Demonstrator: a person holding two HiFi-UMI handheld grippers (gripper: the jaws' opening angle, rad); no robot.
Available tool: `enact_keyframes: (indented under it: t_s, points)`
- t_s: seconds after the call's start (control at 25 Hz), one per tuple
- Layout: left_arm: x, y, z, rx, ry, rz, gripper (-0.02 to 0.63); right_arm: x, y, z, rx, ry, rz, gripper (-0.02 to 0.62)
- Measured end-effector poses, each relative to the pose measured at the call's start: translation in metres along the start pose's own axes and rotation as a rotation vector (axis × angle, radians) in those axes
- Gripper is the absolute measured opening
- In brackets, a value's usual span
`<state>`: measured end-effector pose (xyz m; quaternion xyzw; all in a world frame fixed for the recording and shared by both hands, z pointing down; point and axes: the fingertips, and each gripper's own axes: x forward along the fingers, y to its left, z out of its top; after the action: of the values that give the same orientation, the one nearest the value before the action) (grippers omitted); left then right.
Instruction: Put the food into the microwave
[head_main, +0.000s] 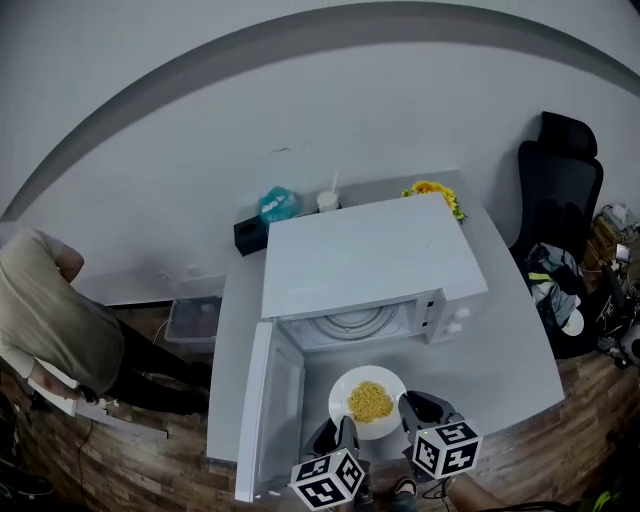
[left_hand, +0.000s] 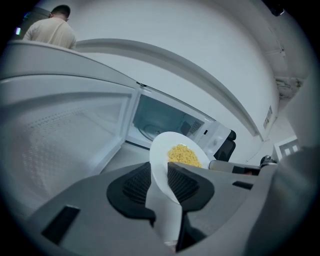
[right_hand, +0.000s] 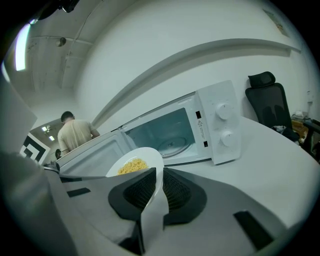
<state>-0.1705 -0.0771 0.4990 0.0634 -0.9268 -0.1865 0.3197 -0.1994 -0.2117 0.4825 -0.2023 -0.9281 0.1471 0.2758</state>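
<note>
A white plate (head_main: 343, 388) of yellow food (head_main: 370, 402) hangs above the table's front edge, just in front of the white microwave (head_main: 375, 255). Its door (head_main: 268, 410) stands swung open to the left, and the glass turntable (head_main: 355, 322) inside is bare. My left gripper (head_main: 346, 430) is shut on the plate's near left rim, my right gripper (head_main: 413, 408) on its near right rim. In the left gripper view the plate (left_hand: 161, 150) stands edge-on between the ribbed pads (left_hand: 137, 185). The right gripper view shows the plate (right_hand: 142, 154) likewise pinched, with the oven cavity (right_hand: 170, 131) ahead.
A person (head_main: 55, 320) bends over at the far left beside a clear storage box (head_main: 195, 320). Behind the microwave are a teal tissue box (head_main: 278, 204), a cup (head_main: 327, 200) and yellow flowers (head_main: 432, 190). A black office chair (head_main: 560, 190) stands at right of the grey table (head_main: 500, 340).
</note>
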Motion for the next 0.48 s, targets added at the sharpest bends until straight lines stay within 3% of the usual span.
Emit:
enact_keyframes:
  t_s: [0.32, 0.48]
  points:
    - [0.047, 0.008, 0.025, -0.035, -0.052, -0.032, 0.104, 0.038, -0.015, 0.019, 0.025, -0.064, -0.004, 0.055]
    - [0.071, 0.013, 0.04, -0.004, -0.084, -0.039, 0.104, 0.061, -0.023, 0.025, 0.029, -0.089, -0.006, 0.054]
